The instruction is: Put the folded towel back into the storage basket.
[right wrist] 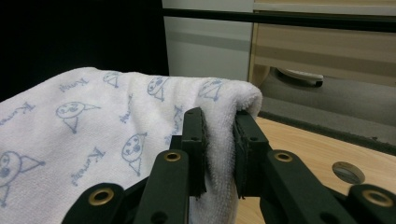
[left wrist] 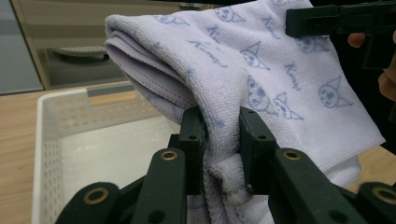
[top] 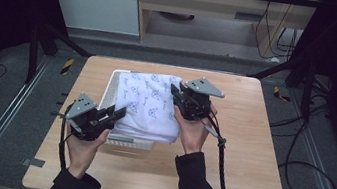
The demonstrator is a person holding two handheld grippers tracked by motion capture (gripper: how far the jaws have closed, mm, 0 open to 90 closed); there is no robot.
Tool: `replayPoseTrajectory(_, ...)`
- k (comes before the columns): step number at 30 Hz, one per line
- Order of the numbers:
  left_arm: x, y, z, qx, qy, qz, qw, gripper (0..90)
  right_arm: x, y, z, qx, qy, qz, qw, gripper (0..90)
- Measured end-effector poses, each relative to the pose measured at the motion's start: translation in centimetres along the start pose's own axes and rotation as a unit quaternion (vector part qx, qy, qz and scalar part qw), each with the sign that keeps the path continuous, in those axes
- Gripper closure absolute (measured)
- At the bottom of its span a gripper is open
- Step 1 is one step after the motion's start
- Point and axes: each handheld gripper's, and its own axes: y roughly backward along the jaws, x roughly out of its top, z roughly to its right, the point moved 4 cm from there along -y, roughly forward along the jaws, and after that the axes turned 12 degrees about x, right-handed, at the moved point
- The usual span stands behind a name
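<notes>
Both grippers are pinching the folded towel (top: 149,103) and carrying it just over the white basket (top: 112,88): the left gripper (left wrist: 222,140) is clamping a near edge, the right gripper (right wrist: 219,140) is squeezing the far fold. Looks like a placing step; next, lowering it level into the basket before the jaws are spreading.

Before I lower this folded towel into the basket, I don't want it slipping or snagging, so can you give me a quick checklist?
1. Left gripper clamped on the towel: ok, cloth pinched between both jaws.
2. Right gripper clamped on the towel: ok, a fold sits between its jaws.
3. Towel over the white basket: ok in the high view.
4. Basket floor free: ok where visible; partly hidden by cloth.
5. Towel clear of the rim: not ok, its near edge drapes over the front rim.
</notes>
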Motion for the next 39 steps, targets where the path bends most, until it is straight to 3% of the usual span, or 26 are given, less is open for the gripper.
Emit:
replayPoseTrajectory(12, 0.3, 0.3, -2.4, 0.025, 0.018, 0.005, 0.9995, 72.6, 0.9, -2.5, -1.2, 0.010, 0.015, -0.002, 0.9998, 77.1)
replayPoseTrajectory(19, 0.4, 0.4, -3.7, 0.039, 0.026, 0.006, 0.9989, 72.7, 0.9, -4.0, -1.7, 0.017, 0.013, -0.004, 0.9998, 77.1)
replayPoseTrajectory(32, 0.3, 0.3, -5.4, 0.061, 0.033, 0.004, 0.9976, 72.9, 1.4, -6.4, -2.6, 0.022, 0.033, -0.014, 0.9991, 77.2)
replayPoseTrajectory(39, 0.1, -0.1, -6.2, 0.067, 0.037, 0.001, 0.9971, 72.9, 1.3, -7.5, -2.6, 0.029, 0.030, -0.016, 0.9990, 77.3)
